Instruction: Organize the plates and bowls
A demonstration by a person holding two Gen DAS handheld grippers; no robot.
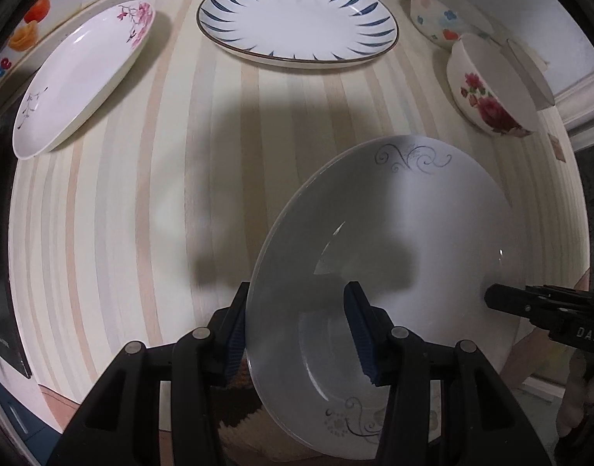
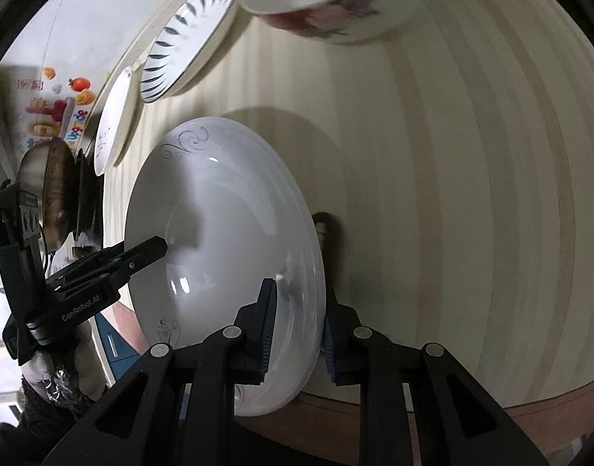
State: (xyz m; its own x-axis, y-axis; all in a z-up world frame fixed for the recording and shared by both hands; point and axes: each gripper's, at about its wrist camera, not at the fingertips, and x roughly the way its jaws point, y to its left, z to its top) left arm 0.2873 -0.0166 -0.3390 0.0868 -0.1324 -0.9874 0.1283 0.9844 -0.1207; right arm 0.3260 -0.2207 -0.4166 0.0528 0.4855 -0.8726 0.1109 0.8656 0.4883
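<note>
A white plate with grey scroll marks is held over the near part of the striped table; it also shows in the right wrist view. My left gripper is shut on its near rim, one finger on each face. My right gripper is shut on the rim from the other side, and its tip shows in the left wrist view. A blue-leaf plate lies at the back. A pink-blossom plate lies at the back left. A rose bowl and a small-flower bowl stand at the back right.
The striped table runs to a wall at the back. A third white bowl sits behind the rose bowl. A fruit-print sheet is on the far left wall. A pan on a stove stands beyond the table's left end.
</note>
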